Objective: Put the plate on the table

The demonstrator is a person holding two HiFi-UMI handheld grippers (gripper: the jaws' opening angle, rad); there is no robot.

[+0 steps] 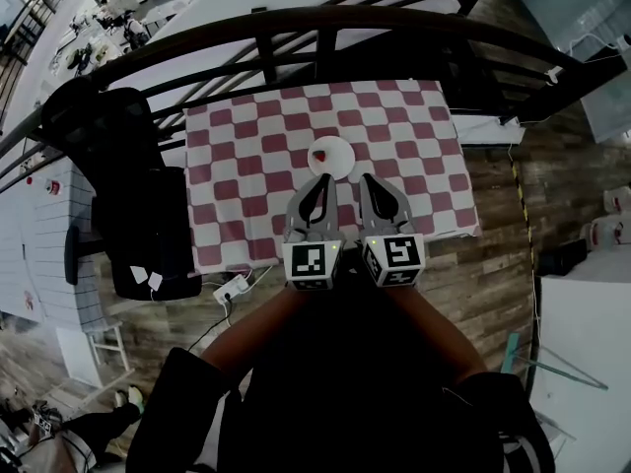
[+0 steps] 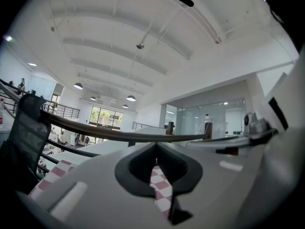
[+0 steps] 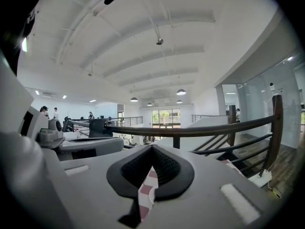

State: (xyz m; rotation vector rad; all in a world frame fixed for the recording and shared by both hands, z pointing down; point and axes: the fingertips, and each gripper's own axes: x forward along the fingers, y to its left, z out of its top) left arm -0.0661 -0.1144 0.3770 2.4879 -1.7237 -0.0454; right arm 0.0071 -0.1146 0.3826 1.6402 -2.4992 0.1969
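The left gripper (image 1: 317, 187) hangs over the checkered table (image 1: 227, 166), its jaws pressed together on nothing. Just past its tips the plate (image 1: 331, 157) sits flat on the cloth, near the middle and free of both grippers. It's white and round, carrying a small red bit (image 1: 319, 156), perhaps food; it's too small to tell. The right gripper (image 1: 373, 187) is closed and empty too. The placing looks done, with nothing obvious left.

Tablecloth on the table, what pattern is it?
The tablecloth has red-and-white checks, clearest in the head view.

A dark curved metal railing (image 1: 325, 15) edged the brown wood-plank floor (image 1: 493, 284), a black mesh office chair (image 1: 118, 166) nearby.
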